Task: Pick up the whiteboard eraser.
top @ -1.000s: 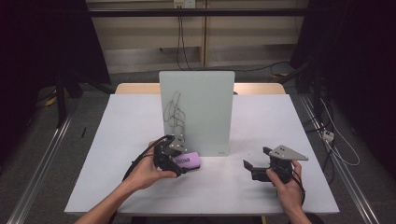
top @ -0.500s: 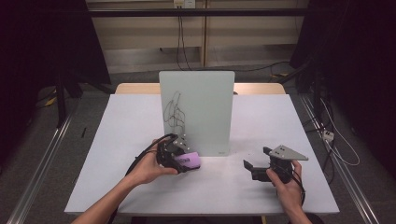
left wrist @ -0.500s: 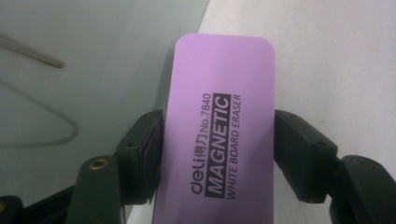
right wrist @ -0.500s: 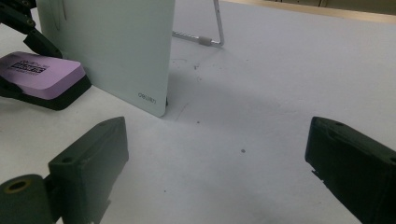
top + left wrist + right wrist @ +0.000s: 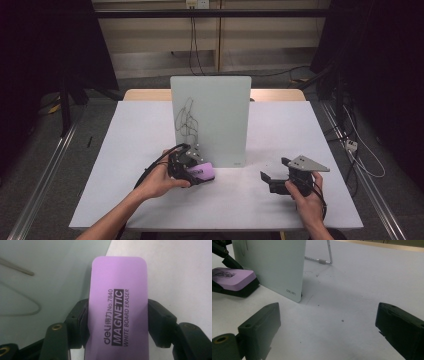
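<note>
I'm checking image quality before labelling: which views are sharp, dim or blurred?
High view: dark surroundings, table evenly lit, detail soft. Left gripper view: eraser print crisp, whiteboard behind softer. Right gripper view: near claw pads blurred, whiteboard sharper.

White table (image 5: 150,125), upright whiteboard (image 5: 220,110), purple eraser (image 5: 202,171) seemingly resting.

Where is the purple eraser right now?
In the high view the purple eraser sits left of centre on the table, clamped in the left gripper, beside the upright whiteboard's foot.
</note>
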Action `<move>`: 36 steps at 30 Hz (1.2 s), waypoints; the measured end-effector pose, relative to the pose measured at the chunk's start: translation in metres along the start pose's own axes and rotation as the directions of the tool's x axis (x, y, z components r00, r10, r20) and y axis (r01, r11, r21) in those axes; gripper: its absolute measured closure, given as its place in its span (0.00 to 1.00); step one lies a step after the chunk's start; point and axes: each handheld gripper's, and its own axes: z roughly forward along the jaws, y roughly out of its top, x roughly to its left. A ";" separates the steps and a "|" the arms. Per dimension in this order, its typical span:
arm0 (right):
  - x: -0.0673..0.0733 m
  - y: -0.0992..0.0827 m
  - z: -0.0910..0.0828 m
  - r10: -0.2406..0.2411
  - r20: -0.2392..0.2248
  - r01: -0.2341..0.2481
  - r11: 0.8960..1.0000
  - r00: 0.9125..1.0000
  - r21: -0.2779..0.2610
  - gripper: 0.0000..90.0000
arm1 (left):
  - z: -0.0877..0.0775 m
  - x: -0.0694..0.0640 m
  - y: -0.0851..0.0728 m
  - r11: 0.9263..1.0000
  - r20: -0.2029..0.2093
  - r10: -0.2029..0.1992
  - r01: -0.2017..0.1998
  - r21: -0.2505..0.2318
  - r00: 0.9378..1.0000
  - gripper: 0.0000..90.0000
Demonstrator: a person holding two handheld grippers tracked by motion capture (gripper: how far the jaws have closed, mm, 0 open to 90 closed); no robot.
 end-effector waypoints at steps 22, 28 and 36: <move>0.000 0.001 0.002 0.008 0.001 -0.008 1.000 1.000 -0.002 0.07 | -0.044 0.003 -0.015 0.980 -0.042 -0.067 0.057 -0.192 0.997 0.45; -0.001 0.000 -0.001 0.006 -0.003 -0.006 1.000 1.000 -0.003 0.07 | -0.054 0.001 -0.019 0.969 -0.088 -0.092 0.069 -0.238 0.992 0.45; -0.001 0.000 -0.001 0.004 -0.004 -0.004 1.000 1.000 -0.004 0.07 | -0.066 0.003 -0.023 0.951 -0.103 -0.109 0.074 -0.300 0.989 0.45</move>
